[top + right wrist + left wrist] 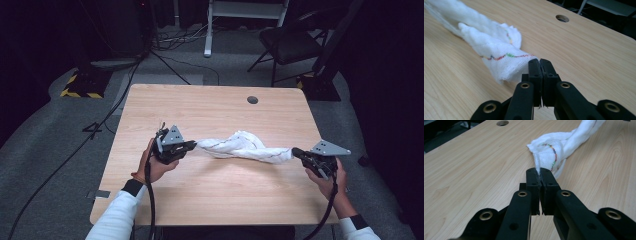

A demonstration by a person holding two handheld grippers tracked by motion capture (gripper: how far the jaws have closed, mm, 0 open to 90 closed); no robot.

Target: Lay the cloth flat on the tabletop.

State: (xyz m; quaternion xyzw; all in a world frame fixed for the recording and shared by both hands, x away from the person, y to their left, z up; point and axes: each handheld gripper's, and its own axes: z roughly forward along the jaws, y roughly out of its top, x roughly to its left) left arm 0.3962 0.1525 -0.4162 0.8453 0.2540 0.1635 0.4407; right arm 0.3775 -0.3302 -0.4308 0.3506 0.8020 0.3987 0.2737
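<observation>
At the left of the high view, the left gripper (192, 145) is held in the person's left hand (156, 167), a white sleeve (116, 218) running off the bottom edge. Its jaws point toward the middle of the desk (165, 105) and are clamped together on the left end of a white cloth (240, 146). The left gripper view confirms this: the left gripper (540, 171) pinches a thin edge of the cloth (554, 147), and a line of multicoloured stitching runs down the fabric just beyond the jaws.

The cloth is bunched into a loose rope stretched between the two grippers across the middle of the desk. It humps up at its centre, and dark stitching shows along its length. Whether its middle rests on the wood or hangs just above it cannot be told.

At the right, the right gripper (295, 152) sits in the person's right hand (334, 179), near the desk's right edge. The right gripper (539, 61) is likewise closed tight on a corner of the cloth (499, 60), with coloured stitching leading up to the jaws.

A round cable hole (252, 100) lies in the desk's far right portion. Beyond the desk, a black chair (292, 42) stands on the grey floor.
</observation>
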